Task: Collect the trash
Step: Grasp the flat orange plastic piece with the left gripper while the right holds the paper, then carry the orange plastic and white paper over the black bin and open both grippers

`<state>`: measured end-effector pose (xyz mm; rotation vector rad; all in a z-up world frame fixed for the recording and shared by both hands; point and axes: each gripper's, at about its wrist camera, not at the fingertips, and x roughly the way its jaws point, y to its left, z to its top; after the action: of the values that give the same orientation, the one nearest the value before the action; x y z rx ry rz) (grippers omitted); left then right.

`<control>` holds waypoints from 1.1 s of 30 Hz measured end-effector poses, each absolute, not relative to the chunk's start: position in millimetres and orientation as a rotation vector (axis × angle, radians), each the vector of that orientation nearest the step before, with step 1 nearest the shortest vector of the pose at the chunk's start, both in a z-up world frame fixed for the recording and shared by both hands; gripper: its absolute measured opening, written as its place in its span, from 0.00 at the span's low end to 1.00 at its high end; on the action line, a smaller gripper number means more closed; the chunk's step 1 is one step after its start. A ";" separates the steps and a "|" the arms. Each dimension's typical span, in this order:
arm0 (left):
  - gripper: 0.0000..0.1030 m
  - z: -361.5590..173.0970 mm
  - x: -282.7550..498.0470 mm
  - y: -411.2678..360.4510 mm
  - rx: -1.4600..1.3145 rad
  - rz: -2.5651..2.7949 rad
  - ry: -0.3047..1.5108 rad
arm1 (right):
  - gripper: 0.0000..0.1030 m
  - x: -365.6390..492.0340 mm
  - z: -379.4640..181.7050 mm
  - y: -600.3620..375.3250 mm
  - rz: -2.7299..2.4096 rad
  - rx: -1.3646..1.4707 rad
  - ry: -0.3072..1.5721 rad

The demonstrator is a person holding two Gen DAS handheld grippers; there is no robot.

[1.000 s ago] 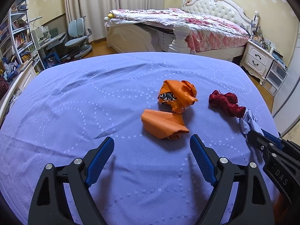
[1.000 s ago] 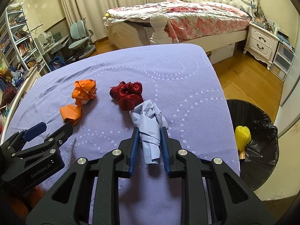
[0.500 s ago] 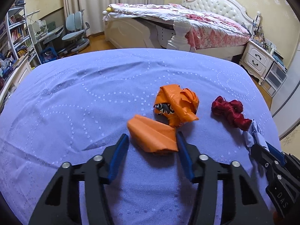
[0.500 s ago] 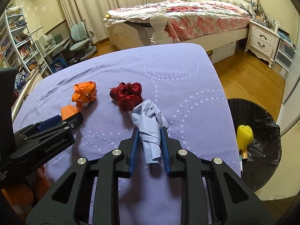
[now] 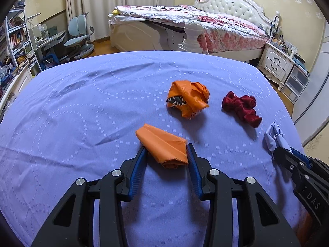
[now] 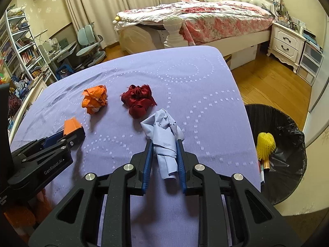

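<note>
So a table covered in a purple cloth point(image 5: 82, 107) is what everything sits on. The left gripper point(image 5: 166, 149) is closed in around a folded orange wrapper point(image 5: 162, 144), with both blue pads pressed against its sides, so it looks gripped, though the wrapper is still resting on the cloth. The right gripper point(image 6: 164, 144) is clamped nearly all the way on a crumpled light-blue paper wad point(image 6: 164, 135), which is pinched between the pads with its loose end sticking out toward 12 o'clock.

In the left wrist view, a crumpled orange ball point(image 5: 188, 98) is seen at about 12 o'clock from the held wrapper, a bit apart from it. A dark red wad point(image 5: 241, 108) lies at roughly 2 o'clock, well clear of the orange stuff. In the right wrist view that red wad point(image 6: 138, 101) is just beyond the blue paper, at 11 o'clock, close to touching.

A black-lined trash bin point(image 6: 287, 127) is parked on the floor off the table edge, at 3 o'clock from the right gripper. Something yellow and frilly point(image 6: 265, 145) is already lying inside it.
</note>
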<state>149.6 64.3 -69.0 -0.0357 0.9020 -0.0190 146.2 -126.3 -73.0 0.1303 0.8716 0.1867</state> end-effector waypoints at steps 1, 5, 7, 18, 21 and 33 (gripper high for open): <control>0.40 -69.0 147.1 64.6 -0.037 -0.020 0.902 | 0.21 143.7 -72.7 -126.8 0.187 0.131 0.871; 0.40 -68.2 139.6 64.7 -0.040 -0.023 0.898 | 0.21 135.6 -71.6 -129.6 0.185 0.138 0.870; 0.40 -67.3 137.1 64.4 -0.044 -0.025 0.897 | 0.21 132.3 -71.4 -131.9 0.185 0.138 0.868; 0.40 -56.7 123.4 47.6 -0.047 -0.063 0.867 | 0.21 104.2 -62.2 -145.5 0.167 0.143 0.832; 0.40 -53.9 120.0 41.9 -0.040 -0.075 0.856 | 0.21 99.9 -58.7 -150.2 0.156 0.147 0.826; 0.40 -42.6 114.3 2.2 0.002 -0.139 0.818 | 0.21 88.0 -48.3 -184.6 0.087 0.178 0.794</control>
<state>114.3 2.2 -42.6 0.0015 0.8177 -0.1392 88.0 -184.6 -48.3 0.1779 0.7936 0.0870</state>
